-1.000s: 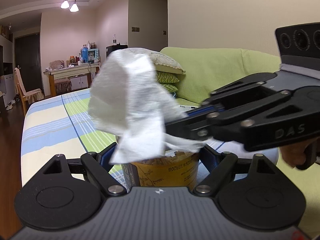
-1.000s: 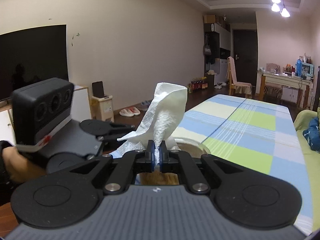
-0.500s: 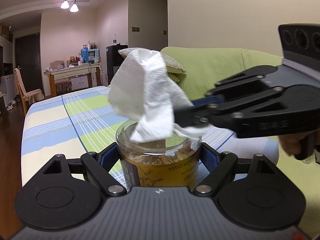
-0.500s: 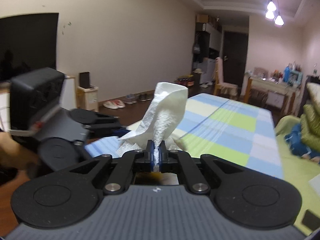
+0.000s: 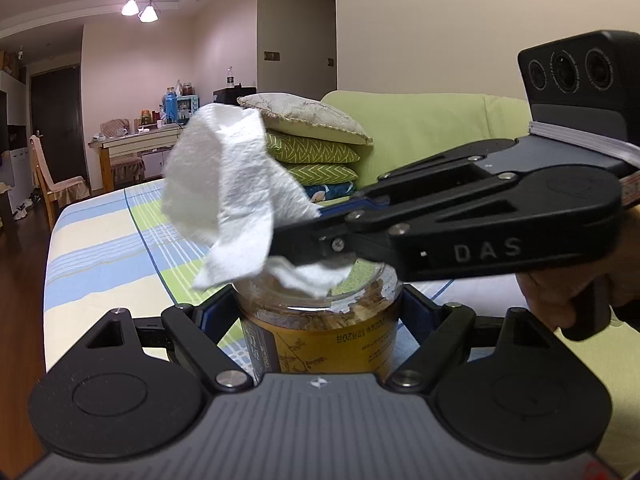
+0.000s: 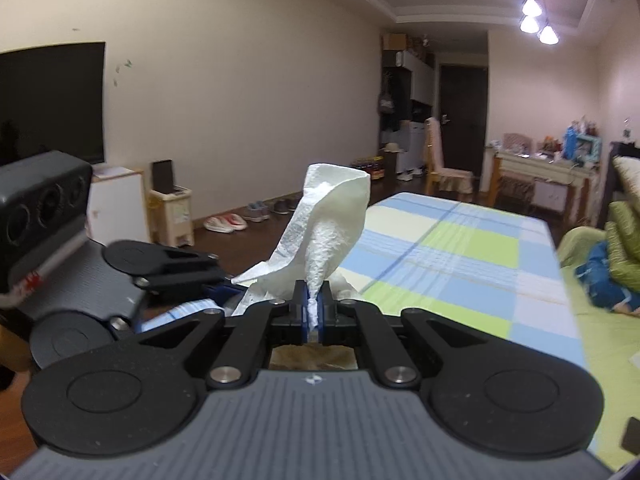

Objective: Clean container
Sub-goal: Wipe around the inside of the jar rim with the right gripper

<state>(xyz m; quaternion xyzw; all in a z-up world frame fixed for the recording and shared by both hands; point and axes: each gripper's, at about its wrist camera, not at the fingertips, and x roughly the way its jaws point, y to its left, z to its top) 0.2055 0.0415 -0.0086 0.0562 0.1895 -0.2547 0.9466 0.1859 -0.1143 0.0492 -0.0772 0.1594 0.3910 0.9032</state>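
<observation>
Across the striped table (image 5: 100, 240), running toward twelve o'clock in the left wrist view, sits the work: a jar (image 5: 320, 332) with a yellow label, gripped at its sides by the left claw (image 5: 320, 312), whose fingers press at nine and three o'clock of the glass. From three o'clock the right claw (image 5: 288, 240) reaches in over the jar's mouth, its jaws pinched narrow on a white paper towel (image 5: 228, 192). In the right wrist view that claw (image 6: 315, 312) shows the towel (image 6: 328, 224) squeezed between the blue pads and standing up toward twelve o'clock.

Compared with a second ago, the towel's lower wad has shifted across the jar's mouth and now lies on the rim at about one o'clock, while the loose upper part has swung toward ten o'clock. Half a second ago it hung nearer the middle. That suggests a wiping stroke around the rim is under way; brown residue inside the glass hints the cleaning is unfinished.
</observation>
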